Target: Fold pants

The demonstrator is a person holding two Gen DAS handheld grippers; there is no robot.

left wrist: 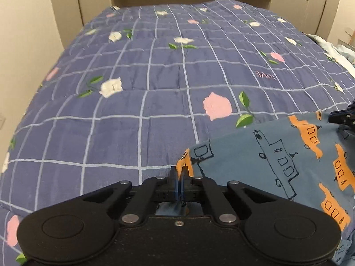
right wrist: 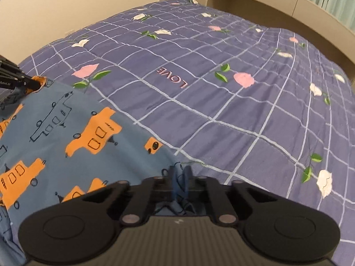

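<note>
In the left wrist view, the black left gripper point(left wrist: 180, 173) sat at six o'clock with its jaws pressed together on a corner of the blue cotton pants printed with orange and outlined cars point(left wrist: 286, 155). From that pinch the pants spread away toward three and four o'clock, over the purple-blue quilted bedspread with a white grid and pink and white flowers point(left wrist: 133, 102). At three o'clock, on the far edge of the cloth, the black right gripper point(left wrist: 342, 116) showed, gripping the fabric.

In the right wrist view, the left gripper point(right wrist: 33, 84) appeared at nine o'clock, clamped on an orange patch of the hem. The pants point(right wrist: 73, 133) filled the span from eight to ten o'clock. At six o'clock the right gripper point(right wrist: 180, 175) was closed tight on bunched blue fabric. The bedspread point(right wrist: 244, 110) stretched from twelve to four o'clock.
</note>
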